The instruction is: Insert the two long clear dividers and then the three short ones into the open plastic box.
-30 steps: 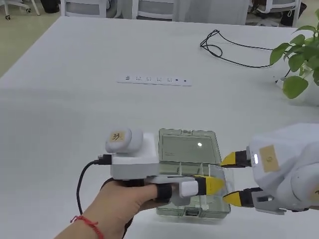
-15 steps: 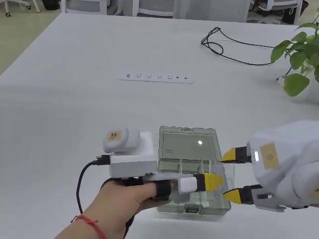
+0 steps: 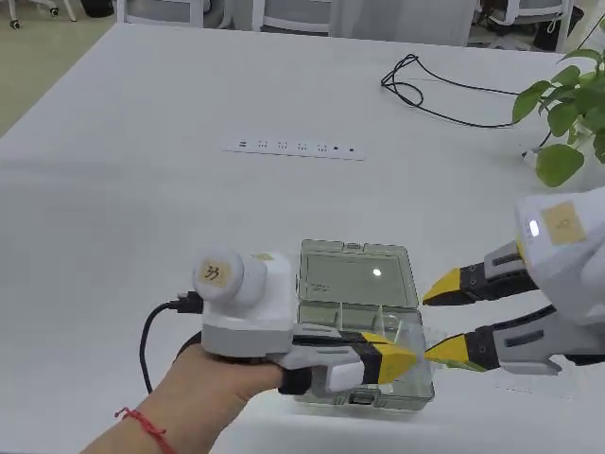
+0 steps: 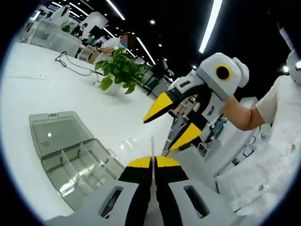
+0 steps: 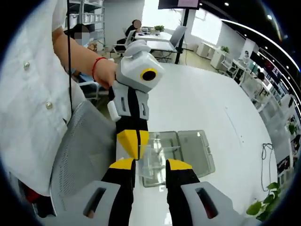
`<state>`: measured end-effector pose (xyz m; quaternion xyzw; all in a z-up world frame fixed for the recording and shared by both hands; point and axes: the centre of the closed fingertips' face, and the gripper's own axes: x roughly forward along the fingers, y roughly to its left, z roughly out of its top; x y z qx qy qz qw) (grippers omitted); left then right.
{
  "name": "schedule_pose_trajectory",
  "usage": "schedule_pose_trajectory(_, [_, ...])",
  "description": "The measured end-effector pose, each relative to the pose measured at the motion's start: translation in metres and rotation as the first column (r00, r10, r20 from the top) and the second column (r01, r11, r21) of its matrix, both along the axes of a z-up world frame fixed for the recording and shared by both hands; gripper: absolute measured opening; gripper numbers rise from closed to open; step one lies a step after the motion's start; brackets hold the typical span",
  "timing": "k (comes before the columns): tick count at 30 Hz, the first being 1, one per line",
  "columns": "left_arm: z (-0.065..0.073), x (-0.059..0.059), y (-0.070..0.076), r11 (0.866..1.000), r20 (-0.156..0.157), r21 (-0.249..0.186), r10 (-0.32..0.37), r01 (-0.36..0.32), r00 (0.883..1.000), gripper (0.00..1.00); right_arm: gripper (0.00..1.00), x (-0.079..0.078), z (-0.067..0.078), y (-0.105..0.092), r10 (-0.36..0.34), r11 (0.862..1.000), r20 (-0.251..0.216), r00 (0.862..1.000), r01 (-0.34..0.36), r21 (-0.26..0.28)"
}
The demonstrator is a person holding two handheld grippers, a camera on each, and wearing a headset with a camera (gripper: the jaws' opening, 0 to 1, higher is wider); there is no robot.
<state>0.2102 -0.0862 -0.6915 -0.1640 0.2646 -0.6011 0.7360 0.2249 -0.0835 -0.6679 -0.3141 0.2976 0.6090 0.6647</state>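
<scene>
Currently the left gripper (image 4: 153, 162) has its jaws shut tight on a thin clear divider (image 4: 152, 146), which stands edge-on between them and sticks out past the yellow tips. It hangs above the near right part of the open box (image 3: 364, 399), which sits on the white table (image 3: 189, 189) with its lid (image 3: 357, 274) laid back flat. Some dividers already stand in the box; whether the held one is long or short is hard to tell. The right gripper (image 3: 430, 326) waits just beside the divider with its jaws wide apart and nothing in them.

The divider looks very light, stiff but thin, and smooth enough to slide or twist in a pinch. It probably bends or snaps if forced. Best held low on the flat faces near one end, leaving the bottom edge free for the slots, with the second gripper steadying the far end.
</scene>
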Motion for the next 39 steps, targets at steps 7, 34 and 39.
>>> schedule_pose_trajectory(7, [0.013,-0.011,0.001,0.995,0.181,-0.017,-0.094,0.099,0.979,0.0,0.17,-0.013,0.006,0.001,0.079,0.995,-0.194,0.978,-0.067,0.068])
schedule_pose_trajectory(34, [0.023,-0.018,0.005,0.987,0.333,-0.01,-0.149,0.161,0.931,0.0,0.03,-0.037,0.001,0.013,0.176,0.984,-0.312,0.934,-0.165,0.061])
schedule_pose_trajectory(39, [0.021,-0.019,0.005,0.987,0.338,0.0,-0.151,0.16,0.929,0.0,0.03,-0.039,0.0,0.015,0.174,0.985,-0.31,0.935,-0.165,0.054])
